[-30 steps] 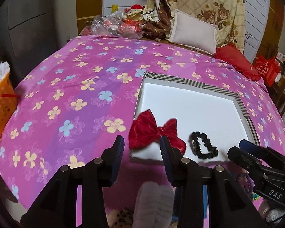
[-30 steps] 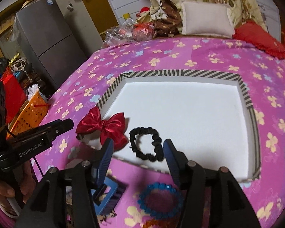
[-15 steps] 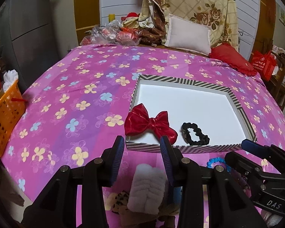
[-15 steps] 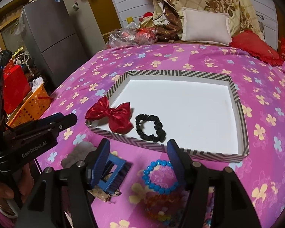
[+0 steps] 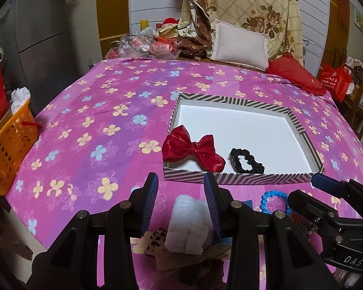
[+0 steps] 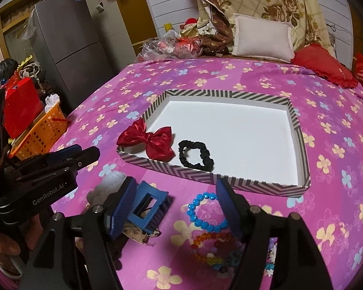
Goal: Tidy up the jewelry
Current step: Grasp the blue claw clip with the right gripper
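Pink flowered bedspread (image 6: pixel 254 77) carried a shallow striped tray (image 6: pixel 300 130) with a white floor; a shiny red bow (image 6: pixel 148 137) draped over its near-left corner, a black ruffled scrunchie (image 6: pixel 196 154) inside beside it. Blue bead bracelet (image 6: pixel 205 211), blue claw clip (image 6: pixel 148 206) and white fluffy piece (image 5: pixel 187 227) lay outside; other beads partly hidden. Right gripper (image 6: pixel 175 207) jaws had just been opening, nothing between. Left gripper (image 5: pixel 180 200) half-open, empty.
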The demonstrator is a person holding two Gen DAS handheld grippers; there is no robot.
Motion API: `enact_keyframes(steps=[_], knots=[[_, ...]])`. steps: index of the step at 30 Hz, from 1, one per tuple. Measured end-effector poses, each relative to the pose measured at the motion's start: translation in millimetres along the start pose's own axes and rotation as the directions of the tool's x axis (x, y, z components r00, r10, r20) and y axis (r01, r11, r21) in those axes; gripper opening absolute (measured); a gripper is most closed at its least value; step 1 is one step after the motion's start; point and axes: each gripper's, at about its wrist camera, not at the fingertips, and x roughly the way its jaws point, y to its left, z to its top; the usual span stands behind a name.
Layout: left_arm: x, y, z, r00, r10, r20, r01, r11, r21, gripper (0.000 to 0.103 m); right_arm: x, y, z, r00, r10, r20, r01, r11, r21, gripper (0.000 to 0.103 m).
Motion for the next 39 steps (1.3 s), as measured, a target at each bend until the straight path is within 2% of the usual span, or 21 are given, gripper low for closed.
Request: enact_keyframes(steps=[9,11,17,26,32,35,39], knots=[[-7.2,7.3,-4.8,1.0,0.001,-0.003,-0.001,1.0,-0.004,0.039,-3.6,4.2,-2.2,1.0,-0.001,-0.006,0.001,1.0,0.001,0.073],[-6.8,9.6,-4.4,1.0,-0.003,-0.01,0.003,1.0,-0.009,0.039,-4.1,4.5,-2.9,1.0,-0.001,-0.008,0.001,1.0,0.009,0.076],[-5.1,33.8,-6.0,0.998,-0.037,-0.047,0.033,0.996,-0.084,0.039,-1.3,1.3,-6.4,0.999,0.012,-0.036,-0.011,0.999,0.044,0.078],[4.5,60.9,-13.2,0.995,-0.045,-0.086,0.03,0.986,-0.164,0.039,40.9,16.0,-21.0,0.985,0.078,-0.154,-0.067,0.995,0.077,0.079],[10.4,70.7,-16.4,0.994,-0.049,-0.1,0.029,0.981,-0.194,0.039,66.6,36.1,-28.8,0.974,0.09,-0.208,-0.076,0.994,0.073,0.082],[12.8,73.4,-17.6,0.992,-0.066,-0.105,0.042,0.977,-0.211,0.039,75.0,44.4,-31.5,0.971,0.074,-0.226,-0.066,0.997,0.042,0.083],[14.2,72.7,-18.7,0.989,-0.088,-0.116,0.062,0.975,-0.216,0.039,80.0,40.9,-35.3,0.972,0.0,-0.234,-0.001,1.0,-0.003,0.083]])
